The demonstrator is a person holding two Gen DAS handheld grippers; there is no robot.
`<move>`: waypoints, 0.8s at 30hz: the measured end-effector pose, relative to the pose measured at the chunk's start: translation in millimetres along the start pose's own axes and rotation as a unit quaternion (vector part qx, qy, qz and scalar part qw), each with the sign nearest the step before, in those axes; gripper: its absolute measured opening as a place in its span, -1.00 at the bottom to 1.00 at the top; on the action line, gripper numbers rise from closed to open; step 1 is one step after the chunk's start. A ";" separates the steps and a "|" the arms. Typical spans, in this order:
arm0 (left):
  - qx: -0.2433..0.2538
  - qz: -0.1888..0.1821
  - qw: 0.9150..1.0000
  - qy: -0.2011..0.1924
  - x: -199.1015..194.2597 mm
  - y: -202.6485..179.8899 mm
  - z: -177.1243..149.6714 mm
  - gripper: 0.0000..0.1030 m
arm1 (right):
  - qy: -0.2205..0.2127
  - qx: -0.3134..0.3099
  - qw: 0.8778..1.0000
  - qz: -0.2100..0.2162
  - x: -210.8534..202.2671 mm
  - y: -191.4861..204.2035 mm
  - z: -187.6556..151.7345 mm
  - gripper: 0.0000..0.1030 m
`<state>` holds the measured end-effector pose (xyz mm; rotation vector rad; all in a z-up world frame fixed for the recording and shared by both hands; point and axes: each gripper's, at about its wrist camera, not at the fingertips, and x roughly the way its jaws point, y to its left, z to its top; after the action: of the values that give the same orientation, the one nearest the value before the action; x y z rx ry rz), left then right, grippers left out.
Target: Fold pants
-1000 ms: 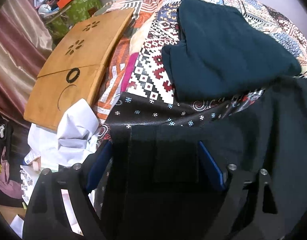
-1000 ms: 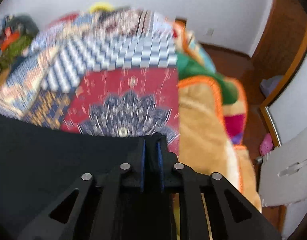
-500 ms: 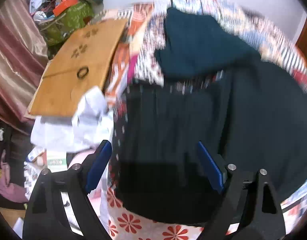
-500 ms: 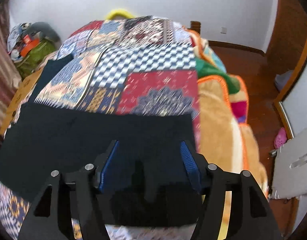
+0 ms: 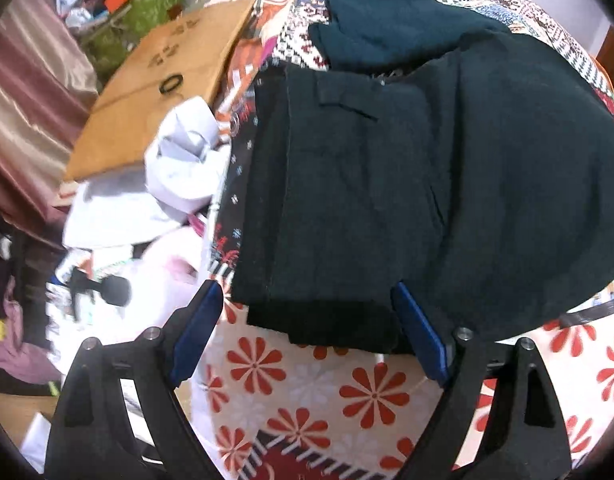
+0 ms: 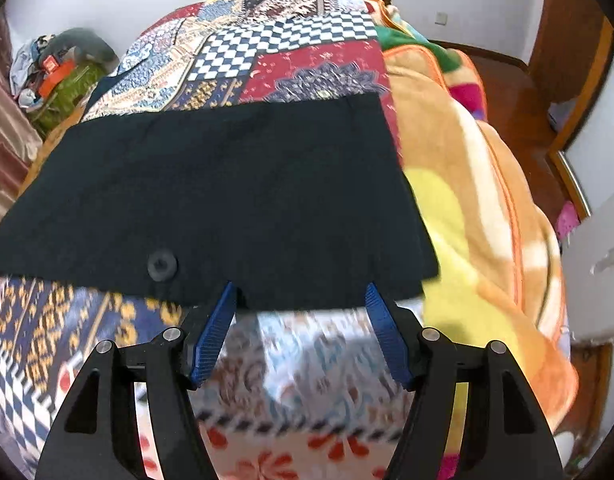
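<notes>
With both the left gripper (image 5: 307, 320) and right gripper (image 6: 301, 312) spread apart and empty, the pants (image 6: 211, 200) lie folded across the bed (image 6: 319, 360), so an end is to be regripped next.

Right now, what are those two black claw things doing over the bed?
A person is folding a pair of dark pants on a patchwork quilt, with a gripper in each hand. Both the left gripper and the right gripper are open and hold nothing. The pants lie flat, already folded over, with each gripper at the near edge. A teal garment lies behind them.
</notes>
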<state>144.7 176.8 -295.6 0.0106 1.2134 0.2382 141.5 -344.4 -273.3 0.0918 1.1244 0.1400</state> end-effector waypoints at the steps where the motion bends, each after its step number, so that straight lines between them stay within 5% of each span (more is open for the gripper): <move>1: -0.004 -0.008 1.000 -0.007 -7.4 -1.1 4.3 0.70 | 0.003 -0.003 1.000 -0.014 -2.1 0.9 -2.8 0.23; 8: 0.034 -0.043 0.996 -0.069 -48.3 -54.3 49.8 0.71 | -0.026 0.048 0.999 0.002 -30.4 -18.7 -14.9 0.23; 13: 0.095 -0.081 0.991 -0.053 -40.8 -122.0 77.6 0.71 | -0.031 0.100 0.994 0.022 -28.1 -26.1 -20.2 0.24; 18: 0.183 -0.010 0.978 -0.098 -48.6 -183.3 90.9 0.71 | -0.025 0.142 0.988 0.061 -17.5 -31.6 -25.8 0.24; 24: 0.216 -0.036 0.971 -0.096 -45.5 -216.6 107.9 0.71 | -0.039 0.157 0.983 0.091 -9.3 -34.4 -16.5 0.24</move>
<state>268.1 -30.1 -244.7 0.3609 1.0511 -0.0945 124.9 -379.8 -277.1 0.4795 1.0511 0.1202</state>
